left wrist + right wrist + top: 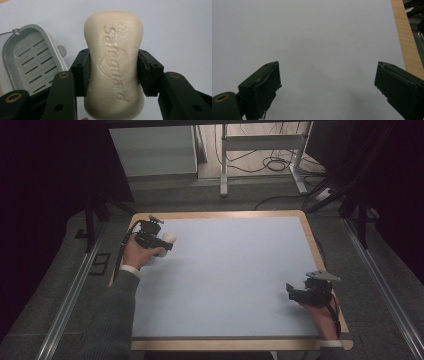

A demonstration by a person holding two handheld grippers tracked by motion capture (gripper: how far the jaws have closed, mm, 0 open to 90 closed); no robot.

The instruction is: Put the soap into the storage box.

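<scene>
From the high view, I have the left tongs at the far left corner of the table, carrying a pale bar of soap that pokes out past the black jaws. The right tongs sit low at the near right edge, well apart from the work, with nothing in them.

In the left gripper view, the left tongs are clamped on the soap across its narrow waist, one pad on each side, the embossed face turned up toward the camera. The bar looks lifted off the table rather than resting on it, though I can't be sure of that from this angle. A grey slotted soap dish lies on the table below and to one side of the bar, with nothing in it.

In the right gripper view, my right tongs stand wide apart over bare table, the wooden edge running along one side.

My reading: the pick-up is done and the grip looks firm. What I judge is left is to bring the soap across over the dish, lower it into the slotted tray and let go.
</scene>
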